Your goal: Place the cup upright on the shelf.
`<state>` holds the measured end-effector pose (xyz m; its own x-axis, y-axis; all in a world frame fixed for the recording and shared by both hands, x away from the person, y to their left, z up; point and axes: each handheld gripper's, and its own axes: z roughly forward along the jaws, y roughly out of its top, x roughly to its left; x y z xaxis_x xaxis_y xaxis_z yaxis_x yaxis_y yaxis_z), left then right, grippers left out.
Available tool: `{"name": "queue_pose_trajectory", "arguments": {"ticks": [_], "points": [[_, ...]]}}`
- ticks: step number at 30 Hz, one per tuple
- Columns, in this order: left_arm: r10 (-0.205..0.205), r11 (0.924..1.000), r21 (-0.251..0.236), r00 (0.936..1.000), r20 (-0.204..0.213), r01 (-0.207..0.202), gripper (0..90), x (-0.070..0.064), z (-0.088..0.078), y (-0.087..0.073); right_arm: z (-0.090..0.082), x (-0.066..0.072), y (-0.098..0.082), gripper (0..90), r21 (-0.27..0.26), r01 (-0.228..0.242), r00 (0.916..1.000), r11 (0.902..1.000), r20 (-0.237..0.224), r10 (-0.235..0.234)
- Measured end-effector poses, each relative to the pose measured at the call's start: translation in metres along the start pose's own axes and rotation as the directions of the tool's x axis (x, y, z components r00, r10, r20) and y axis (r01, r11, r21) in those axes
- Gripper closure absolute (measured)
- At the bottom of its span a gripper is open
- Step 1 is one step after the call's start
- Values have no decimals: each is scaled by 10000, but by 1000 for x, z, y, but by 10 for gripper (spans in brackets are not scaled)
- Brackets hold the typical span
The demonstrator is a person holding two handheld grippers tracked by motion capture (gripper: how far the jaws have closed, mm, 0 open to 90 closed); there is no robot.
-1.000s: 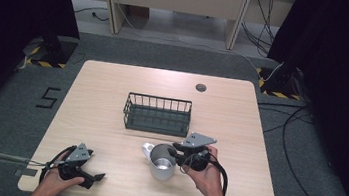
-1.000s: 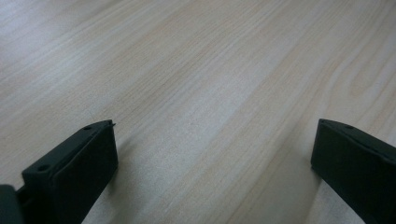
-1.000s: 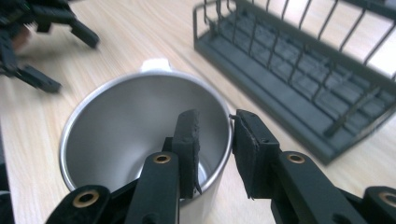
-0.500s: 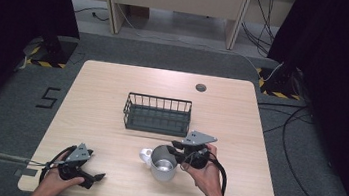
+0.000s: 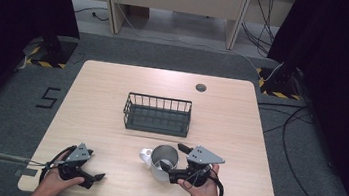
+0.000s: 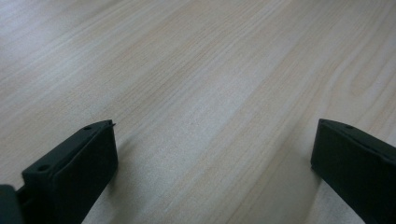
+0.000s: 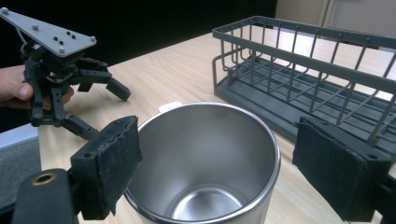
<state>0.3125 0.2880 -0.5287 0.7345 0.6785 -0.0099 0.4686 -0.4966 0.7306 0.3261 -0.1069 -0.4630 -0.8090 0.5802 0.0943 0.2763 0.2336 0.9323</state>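
A dark grey wire basket (image 5: 157,114) with a solid tray bottom sits upright at the centre of the high view, on a pale wooden table (image 5: 102,94) with rounded corners. In the right gripper view the same basket (image 7: 303,74) fills the upper right. A small round dark grommet (image 5: 201,87) lies in the tabletop, above and right of the basket. On the grey carpet left of the table, a black numeral five (image 5: 48,97) is marked. Black cables (image 5: 298,138) trail across the floor at right.
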Motion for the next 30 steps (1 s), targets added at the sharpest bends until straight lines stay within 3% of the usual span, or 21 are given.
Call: {"name": "queue_pose_trajectory", "arguments": {"ticks": [4, 13, 20, 30], "points": [[3, 10000, 3, 10000, 1, -3, 0, 0, 0, 0, -2, 4, -1, 152, -135, -58, 10000, 9999, -54, 57], [3, 10000, 3, 10000, 1, -3, 0, 0, 0, 0, -5, 14, -8, 140, -144, 186, 9992, 9997, 359, -181], [-2, 10000, -2, 10000, 1, 2, 0, 0, 0, 0, 9, 15, -13, 41, -160, 213, 9992, 9996, 329, -208], [2, 10000, 0, 10000, 1, -2, 0, 0, 0, 0, 23, 12, -16, 39, -469, 80, 9997, 9989, 249, -69]]}}
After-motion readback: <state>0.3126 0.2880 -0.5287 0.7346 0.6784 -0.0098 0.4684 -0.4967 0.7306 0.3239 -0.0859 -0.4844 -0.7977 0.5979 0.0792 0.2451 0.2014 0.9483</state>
